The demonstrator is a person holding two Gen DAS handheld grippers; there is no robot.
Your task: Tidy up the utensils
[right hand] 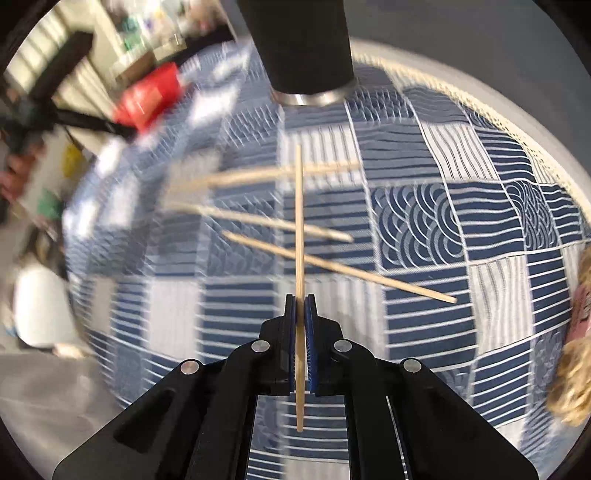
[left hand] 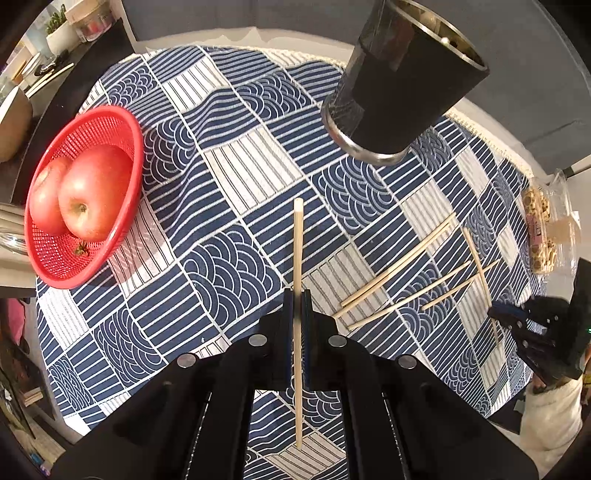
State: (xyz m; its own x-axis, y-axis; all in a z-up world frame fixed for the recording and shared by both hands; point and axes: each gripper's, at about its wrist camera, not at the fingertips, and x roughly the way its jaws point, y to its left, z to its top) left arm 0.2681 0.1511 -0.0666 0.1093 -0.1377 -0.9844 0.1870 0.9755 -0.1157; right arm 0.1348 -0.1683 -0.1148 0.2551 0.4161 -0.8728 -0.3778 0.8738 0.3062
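Note:
My left gripper [left hand: 297, 295] is shut on a wooden chopstick [left hand: 298, 243], held above the blue patterned tablecloth [left hand: 229, 206]. A black metal-rimmed cup [left hand: 402, 85] stands at the far side, ahead and to the right. Several loose chopsticks [left hand: 399, 269] lie on the cloth to the right. My right gripper [right hand: 301, 301] is shut on another chopstick [right hand: 299, 221], above three loose chopsticks [right hand: 332, 264], with the cup [right hand: 303, 48] straight ahead. The right gripper also shows at the right edge of the left wrist view [left hand: 517, 317].
A red basket [left hand: 122, 125] with two apples [left hand: 92, 192] sits at the left of the cloth. A clear snack box [left hand: 546, 229] lies at the right edge. A shelf with jars and a plant [left hand: 59, 29] stands beyond the table at the far left.

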